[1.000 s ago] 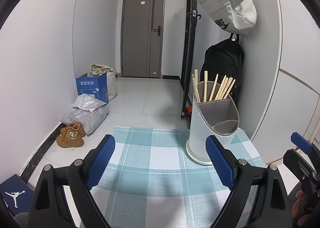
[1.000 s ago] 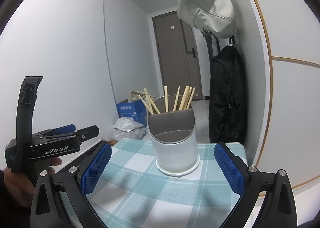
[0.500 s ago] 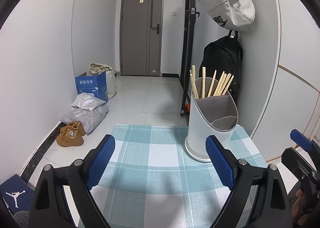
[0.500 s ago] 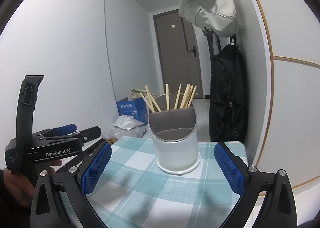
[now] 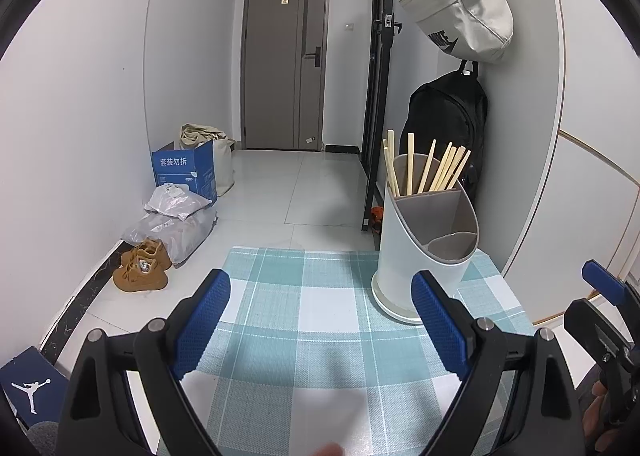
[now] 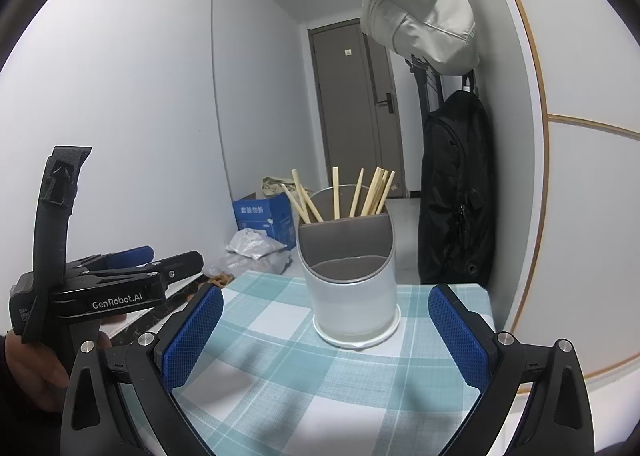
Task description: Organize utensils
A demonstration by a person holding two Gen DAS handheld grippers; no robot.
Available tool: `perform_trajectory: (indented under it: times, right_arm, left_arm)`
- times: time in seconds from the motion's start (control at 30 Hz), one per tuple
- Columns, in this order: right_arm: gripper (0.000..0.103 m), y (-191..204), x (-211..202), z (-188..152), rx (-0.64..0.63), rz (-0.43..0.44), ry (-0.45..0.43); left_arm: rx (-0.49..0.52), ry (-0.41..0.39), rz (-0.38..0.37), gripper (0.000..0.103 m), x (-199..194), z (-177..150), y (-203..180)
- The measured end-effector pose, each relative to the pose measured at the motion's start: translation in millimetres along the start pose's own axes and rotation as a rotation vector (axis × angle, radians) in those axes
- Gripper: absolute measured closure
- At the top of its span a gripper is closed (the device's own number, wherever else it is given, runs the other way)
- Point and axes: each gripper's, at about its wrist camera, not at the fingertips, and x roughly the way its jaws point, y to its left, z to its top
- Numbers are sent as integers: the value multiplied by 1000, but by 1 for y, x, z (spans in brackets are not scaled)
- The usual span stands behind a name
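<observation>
Both grippers empty. Left gripper (image 5: 320,320) low in the left-wrist frame, jaws spread wide over bare checked cloth (image 5: 316,304), gripping nothing. Right gripper (image 6: 326,330) likewise released, blue pads flanking the utensil holder (image 6: 352,292) at centre frame without touching it.

Holder upright on the tabletop toward the right of the left-wrist frame, chopsticks (image 5: 424,170) fanned out of its tall rear compartment; lower front compartments looking empty (insides only partly visible).

Compared with a second ago: holder slightly higher and smaller in the left-wrist frame, a bit more cloth showing in front, so a small backing-off and nothing more. Chopsticks unmoved.

No loose utensils anywhere on the cloth. Likely meaning: sorting finished, or close to it, with both tools pulled clear. Backpack (image 6: 456,192) hanging at right, well apart from the action.
</observation>
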Motion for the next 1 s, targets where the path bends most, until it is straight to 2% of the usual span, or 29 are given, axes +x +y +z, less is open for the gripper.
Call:
perform_trajectory:
  times: [0.23,1.0]
  right_arm:
    - [0,-2,1,1,1,-4,8]
    - [0,-3,2,0,7,-17,18]
  left_arm:
    - [-2,-15,36,14,0,0,2]
    - [15,10,15,14,4,-1,-2]
